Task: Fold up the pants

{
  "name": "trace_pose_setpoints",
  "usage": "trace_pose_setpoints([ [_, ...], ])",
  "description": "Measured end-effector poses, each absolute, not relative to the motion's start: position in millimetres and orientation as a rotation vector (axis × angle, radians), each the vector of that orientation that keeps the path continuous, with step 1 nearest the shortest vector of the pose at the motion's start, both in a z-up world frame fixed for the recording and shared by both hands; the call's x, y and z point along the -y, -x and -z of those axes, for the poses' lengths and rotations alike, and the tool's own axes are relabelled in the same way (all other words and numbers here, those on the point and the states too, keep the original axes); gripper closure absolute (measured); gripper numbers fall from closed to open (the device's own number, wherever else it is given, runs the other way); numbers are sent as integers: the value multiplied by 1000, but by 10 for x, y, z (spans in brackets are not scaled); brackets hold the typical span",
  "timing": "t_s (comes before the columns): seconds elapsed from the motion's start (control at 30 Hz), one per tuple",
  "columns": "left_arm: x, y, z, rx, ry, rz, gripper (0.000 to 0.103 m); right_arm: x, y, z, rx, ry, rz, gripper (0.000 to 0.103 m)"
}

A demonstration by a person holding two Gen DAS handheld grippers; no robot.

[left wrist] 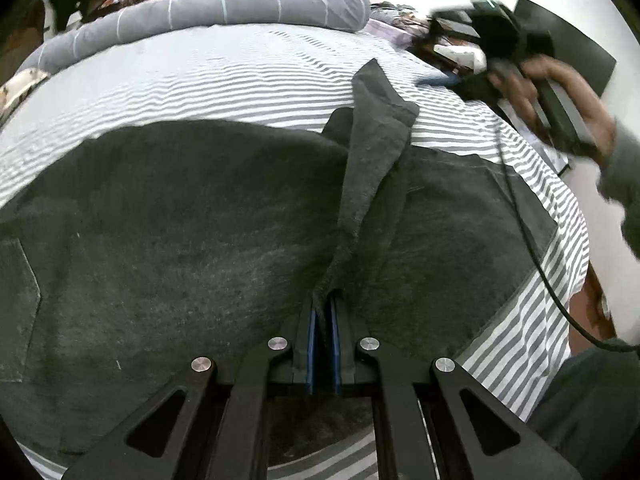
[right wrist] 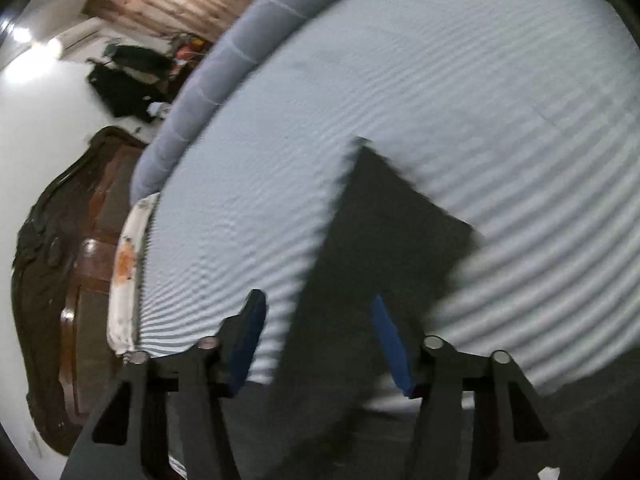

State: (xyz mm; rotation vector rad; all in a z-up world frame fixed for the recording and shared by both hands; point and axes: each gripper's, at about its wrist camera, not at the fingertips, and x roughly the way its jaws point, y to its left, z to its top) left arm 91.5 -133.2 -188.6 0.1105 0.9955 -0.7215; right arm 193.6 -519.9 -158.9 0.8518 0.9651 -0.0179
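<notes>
Dark grey pants (left wrist: 180, 216) lie spread on a striped bed sheet (left wrist: 208, 76). My left gripper (left wrist: 324, 304) is shut on a fold of the pants fabric and lifts a ridge (left wrist: 372, 140) of it above the rest. My right gripper (right wrist: 320, 320) is open and empty, its blue pads (right wrist: 390, 340) held above the end of a pants leg (right wrist: 372, 232). In the left wrist view the right gripper (left wrist: 516, 60) shows blurred at the upper right, held in a hand.
A grey rolled blanket (left wrist: 216, 8) lies along the far side of the bed. A dark wooden headboard (right wrist: 60, 264) and a pillow edge (right wrist: 128, 264) stand at the left. Clutter (left wrist: 404, 20) sits past the bed's far right corner.
</notes>
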Motion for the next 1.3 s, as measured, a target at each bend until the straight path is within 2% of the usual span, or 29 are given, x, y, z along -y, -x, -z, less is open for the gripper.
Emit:
trace_pose_setpoints([
  [0.27,1333,-957,1946,-1006,-102,712,96,5459,-1736,2063,-978,-989,66,58],
  [0.37,1340,-960,1949,-1008,-107,711,96,5486,-1826,2131,-966,-1002,72,63],
  [0.47,1356,-969,1959,-1011,-107,709,96,5558,-1941,2140,-952,-1012,91,77],
  [0.53,1376,-969,1966,-1011,-112,708,96,5588,-1997,2134,-945,-1024,95,92],
  [0.63,1400,-961,1964,-1006,-123,705,96,5607,-2031,2019,-938,-963,106,96],
  [0.9,1460,-933,1896,-1004,-145,684,96,5639,-1749,1533,-878,-877,186,99],
  [1.07,1489,-864,1766,-970,-185,704,96,5840,-1161,1113,-817,-815,260,100],
  [1.17,1533,-798,1703,-930,-235,714,96,5963,-847,1122,-823,-852,230,99],
  [1.2,1541,-792,1697,-927,-242,715,96,5992,-787,1142,-818,-862,227,96],
  [1.3,1544,-810,1698,-930,-250,697,96,6028,-705,1408,-830,-972,177,94],
])
